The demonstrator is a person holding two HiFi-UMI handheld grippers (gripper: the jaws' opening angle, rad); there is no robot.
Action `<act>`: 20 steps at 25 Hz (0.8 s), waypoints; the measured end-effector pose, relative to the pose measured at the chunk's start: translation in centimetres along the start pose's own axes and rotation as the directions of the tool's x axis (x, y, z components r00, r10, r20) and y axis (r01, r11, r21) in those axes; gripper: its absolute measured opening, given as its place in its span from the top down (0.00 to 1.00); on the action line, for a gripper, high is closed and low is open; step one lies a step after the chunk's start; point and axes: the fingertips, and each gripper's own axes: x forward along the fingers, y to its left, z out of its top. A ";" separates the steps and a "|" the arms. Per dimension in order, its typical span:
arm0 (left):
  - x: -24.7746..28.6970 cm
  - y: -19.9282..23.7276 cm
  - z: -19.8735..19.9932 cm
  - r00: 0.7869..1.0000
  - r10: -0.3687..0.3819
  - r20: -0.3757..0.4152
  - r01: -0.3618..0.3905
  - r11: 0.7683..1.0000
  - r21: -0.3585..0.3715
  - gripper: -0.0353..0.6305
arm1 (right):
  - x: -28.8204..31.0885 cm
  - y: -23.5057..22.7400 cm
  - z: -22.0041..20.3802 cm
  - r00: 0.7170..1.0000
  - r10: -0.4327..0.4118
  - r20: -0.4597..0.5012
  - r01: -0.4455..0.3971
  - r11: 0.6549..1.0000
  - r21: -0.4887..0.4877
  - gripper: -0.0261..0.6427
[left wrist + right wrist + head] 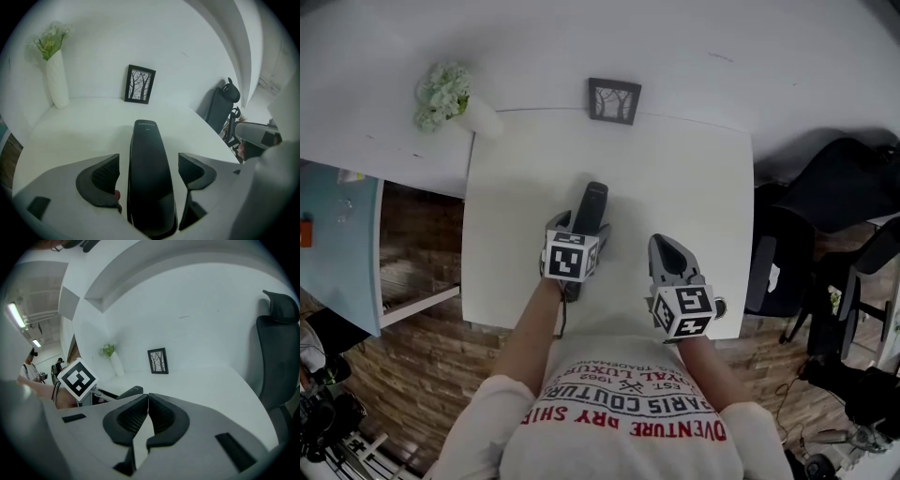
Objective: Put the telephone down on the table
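A black telephone handset (592, 208) lies lengthwise on the white table (694, 169), its far end pointing at the back wall. My left gripper (581, 229) straddles its near half. In the left gripper view the handset (147, 168) runs between the two dark pads (104, 180), with a thin gap on each side, so the left gripper (149, 165) is open and not pressing on it. To the right, my right gripper (666, 247) hovers over the table's front, shut with nothing in it; the right gripper view shows its pads (133, 420) meeting.
A white vase of pale green flowers (450, 98) stands at the table's back left corner. A small dark picture frame (614, 100) leans at the back edge. Black office chairs (834, 187) crowd the right side. A light blue surface (337, 244) lies to the left.
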 end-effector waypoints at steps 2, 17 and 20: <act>-1.3 -0.4 0.4 0.999 0.001 0.038 -0.001 1.000 -0.001 0.37 | -0.6 0.4 0.2 1.000 -0.003 0.011 0.003 1.000 -0.002 0.92; -13.0 -2.7 1.7 0.958 0.028 0.284 -0.046 0.997 0.058 0.91 | -6.1 4.1 0.7 0.994 -0.023 0.104 0.025 1.000 -0.014 0.92; -15.6 -4.0 2.2 0.930 -0.013 0.366 -0.021 0.996 0.091 0.91 | -7.0 5.3 1.1 0.991 -0.022 0.135 0.025 0.999 -0.023 0.92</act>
